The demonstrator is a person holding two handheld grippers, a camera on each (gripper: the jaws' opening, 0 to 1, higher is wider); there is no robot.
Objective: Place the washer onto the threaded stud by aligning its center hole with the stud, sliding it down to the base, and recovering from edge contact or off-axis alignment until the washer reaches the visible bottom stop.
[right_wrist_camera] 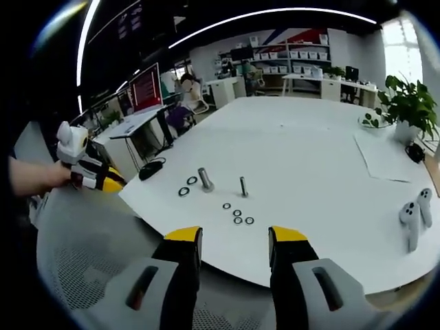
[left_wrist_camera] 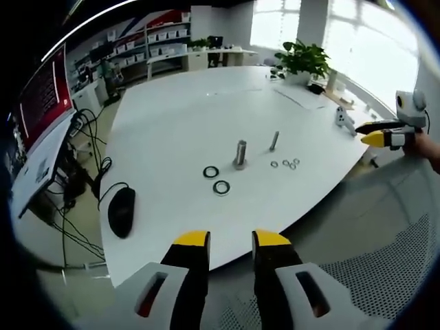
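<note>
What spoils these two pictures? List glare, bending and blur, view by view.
Left gripper view: the windows are blown out white, and the table edge bows from fisheye distortion. Right gripper view: a ceiling light strip curves into an arc, and the small washers are too tiny to make out sharply. Both tongs stand open.

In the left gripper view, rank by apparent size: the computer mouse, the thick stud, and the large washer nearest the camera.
1. computer mouse
2. thick stud
3. large washer
The mouse sits nearer the camera, which inflates it.
</note>
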